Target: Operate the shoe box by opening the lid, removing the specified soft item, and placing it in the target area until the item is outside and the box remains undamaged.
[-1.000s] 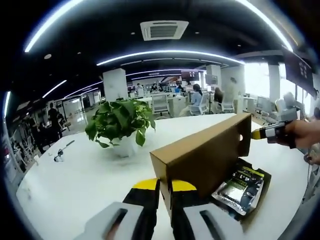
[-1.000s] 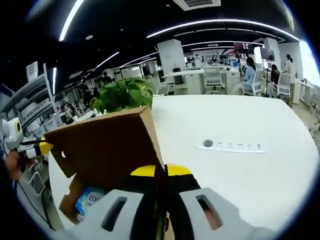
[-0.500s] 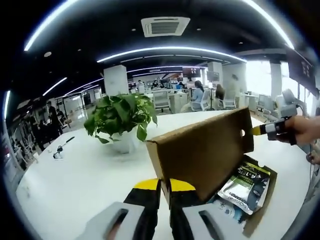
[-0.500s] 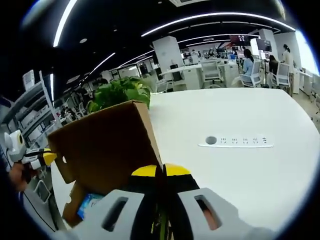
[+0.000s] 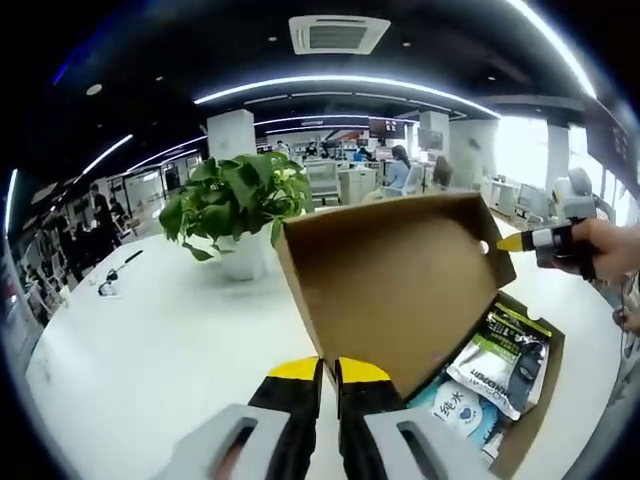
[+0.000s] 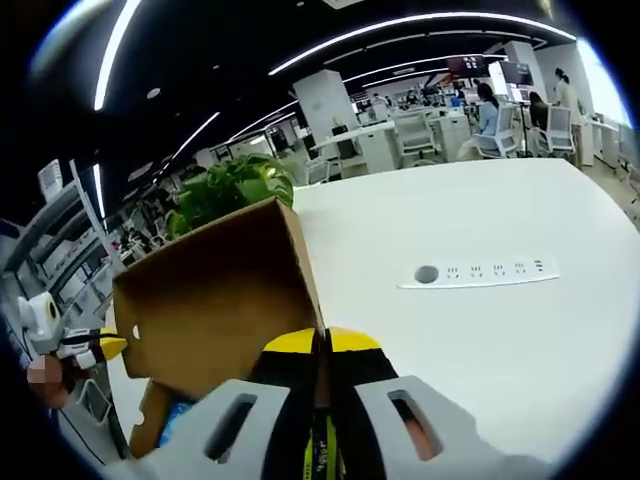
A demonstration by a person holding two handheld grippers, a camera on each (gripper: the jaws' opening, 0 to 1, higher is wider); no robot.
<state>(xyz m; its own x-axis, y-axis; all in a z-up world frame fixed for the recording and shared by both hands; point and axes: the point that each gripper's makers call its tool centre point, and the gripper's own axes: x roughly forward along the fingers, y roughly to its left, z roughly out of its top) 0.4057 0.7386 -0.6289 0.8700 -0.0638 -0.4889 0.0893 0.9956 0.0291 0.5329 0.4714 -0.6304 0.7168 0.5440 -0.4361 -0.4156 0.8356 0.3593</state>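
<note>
So we've got a big white tabletop (image 5: 150, 340) carrying everything, with an open office behind it, desks and chairs and a few people sitting way off.

Next biggest is the shoe box (image 5: 525, 420), brown cardboard, sitting near one edge of the tabletop. Its lid (image 5: 400, 280) is swung up and tilted back, so in the left gripper view we look at its plain inner face and it blocks a good chunk of the box behind it. In the right gripper view the lid (image 6: 215, 300) covers most of the box too.

The left gripper (image 5: 328, 372) has its yellow-tipped jaws closed together on the lid's near corner. The right gripper (image 6: 322, 342) is pinched tight on the lid's edge at the other end, and we also see it in the left gripper view (image 5: 512, 242), held in a hand (image 5: 600, 250).

A potted plant (image 5: 240, 205) stands on the tabletop just beyond the lid, near the middle, apart from the box.

A white power strip (image 6: 485, 272) lies flat out on the open tabletop, well apart from the box.

Inside the box are soft packets (image 5: 495, 365), one silver and green, one blue and white, lying against each other on the bottom.
</note>
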